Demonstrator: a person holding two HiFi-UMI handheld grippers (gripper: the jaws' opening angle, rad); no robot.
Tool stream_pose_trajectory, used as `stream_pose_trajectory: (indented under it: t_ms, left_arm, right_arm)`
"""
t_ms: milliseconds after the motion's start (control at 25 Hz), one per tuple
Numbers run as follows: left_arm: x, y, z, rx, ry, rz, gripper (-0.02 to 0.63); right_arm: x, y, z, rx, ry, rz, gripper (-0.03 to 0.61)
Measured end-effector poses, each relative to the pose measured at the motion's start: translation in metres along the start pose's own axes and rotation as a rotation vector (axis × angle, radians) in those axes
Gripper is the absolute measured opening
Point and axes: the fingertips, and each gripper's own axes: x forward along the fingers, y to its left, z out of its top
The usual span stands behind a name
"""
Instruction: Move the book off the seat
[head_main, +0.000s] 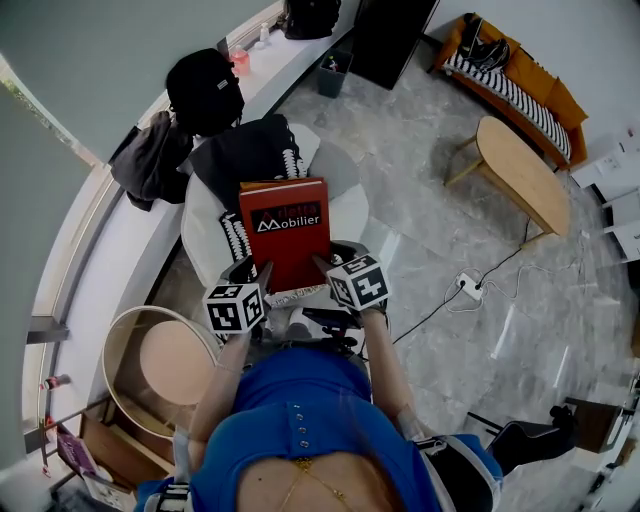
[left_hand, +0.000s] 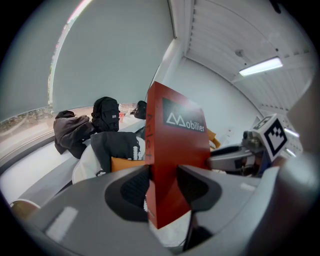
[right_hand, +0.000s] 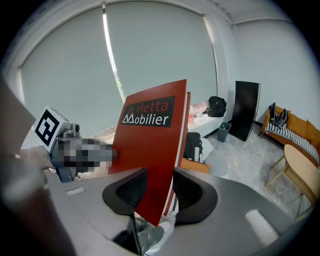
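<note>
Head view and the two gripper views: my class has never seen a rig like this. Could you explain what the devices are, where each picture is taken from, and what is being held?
There is no robot here. A person holds a hand-operated gripper in each hand. The cubes with black-and-white squares are part of the grippers. The head view comes from a camera on the person's head, looking steeply down. The other two pictures come from cameras riding on each gripper, looking along its two jaws. The left gripper and the right gripper both clamp the lower edge of a red book, one near each bottom corner. The book is held over a white chair with a black jacket draped on it.
</note>
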Motion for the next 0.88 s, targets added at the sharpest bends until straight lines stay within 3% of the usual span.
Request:
stream_pose_trajectory:
  t_ms: [880]
  left_arm:
    - [0.01,-0.005,-0.015,-0.063,-0.01,0.054,0.17]
  right_arm:
    - [0.008,-0.012,-0.009,-0.048,0.025,0.054,0.16]
